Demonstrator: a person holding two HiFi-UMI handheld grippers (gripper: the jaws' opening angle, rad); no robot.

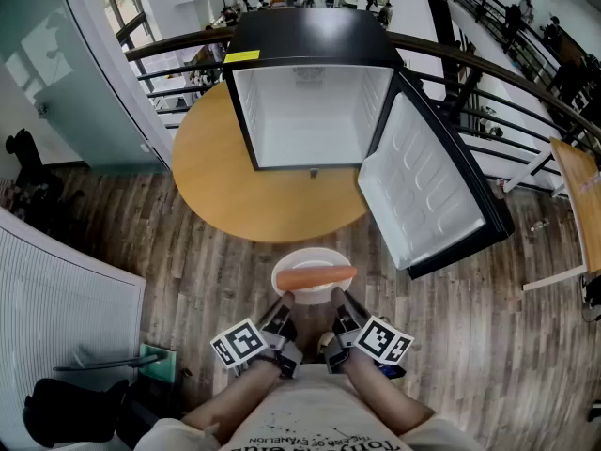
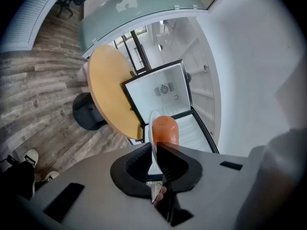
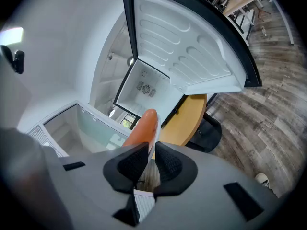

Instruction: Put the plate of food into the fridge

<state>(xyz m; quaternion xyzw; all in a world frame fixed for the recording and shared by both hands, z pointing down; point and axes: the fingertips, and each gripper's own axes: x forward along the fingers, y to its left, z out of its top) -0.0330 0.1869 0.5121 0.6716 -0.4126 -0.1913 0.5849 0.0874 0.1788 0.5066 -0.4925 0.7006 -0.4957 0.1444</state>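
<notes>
A white plate carrying an orange sausage hangs in the air over the wooden floor, short of the round table. My left gripper is shut on the plate's near left rim and my right gripper is shut on its near right rim. In the left gripper view the plate stands edge-on between the jaws with the sausage beside it. The right gripper view shows the same plate edge and sausage. The small black fridge sits on the table with its door swung open to the right; inside it looks bare.
The fridge rests on a round wooden table. A black railing curves behind it. At the left stand a white slatted panel and a dark chair. Another wooden table edge shows at the far right.
</notes>
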